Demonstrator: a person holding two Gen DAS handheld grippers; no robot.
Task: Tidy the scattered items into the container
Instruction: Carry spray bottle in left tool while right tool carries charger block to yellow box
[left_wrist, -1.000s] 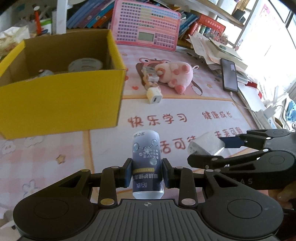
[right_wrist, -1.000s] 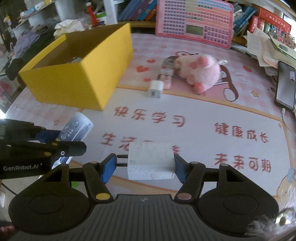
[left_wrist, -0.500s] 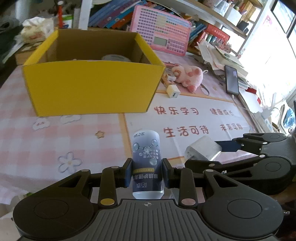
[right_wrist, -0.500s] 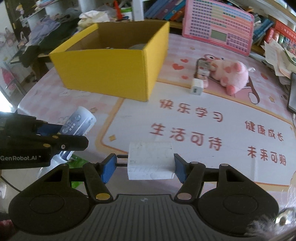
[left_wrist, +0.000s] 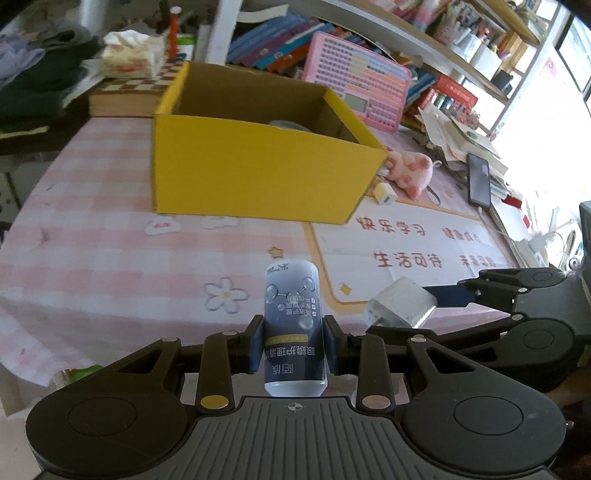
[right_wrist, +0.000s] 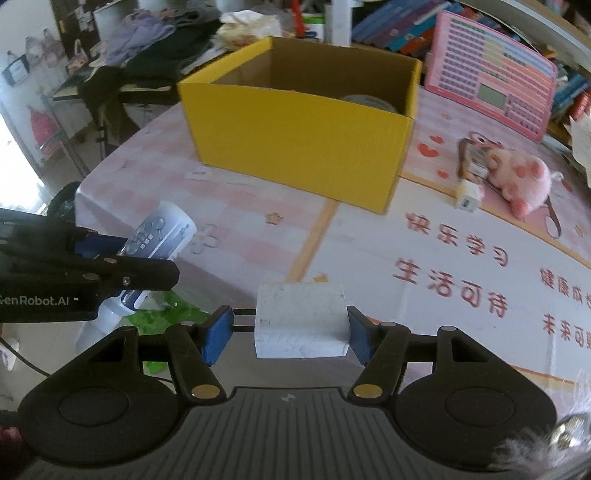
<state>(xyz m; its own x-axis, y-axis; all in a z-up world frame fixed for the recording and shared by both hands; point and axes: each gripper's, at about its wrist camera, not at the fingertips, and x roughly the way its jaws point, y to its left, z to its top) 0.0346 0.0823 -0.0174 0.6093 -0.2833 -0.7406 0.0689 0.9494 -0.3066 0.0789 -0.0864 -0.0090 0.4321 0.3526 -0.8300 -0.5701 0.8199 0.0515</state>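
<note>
Left wrist view: the left tongs (left_wrist: 293, 341) clamp a small dark-labelled bottle (left_wrist: 293, 328) at lower centre, above the desk's (left_wrist: 92, 258) near edge. Bare pink cloth lies open between them and the yellow cardboard box (left_wrist: 258, 173) at upper centre. At lower right, the right tongs (right_wrist: 290, 334) grip a white charger block (right_wrist: 301, 326). Past the box's right corner lie a small white plug (left_wrist: 384, 194) and a pink plush pig (left_wrist: 410, 173).

left gripper (left_wrist: 293, 345): black linkage arms, blue pads, brass and silver rivets, ribbed grey base with crosshair mark | right gripper (right_wrist: 291, 332): same build | side plate lettering, partly cut off, seems to read "GenRobot.AI"
</note>
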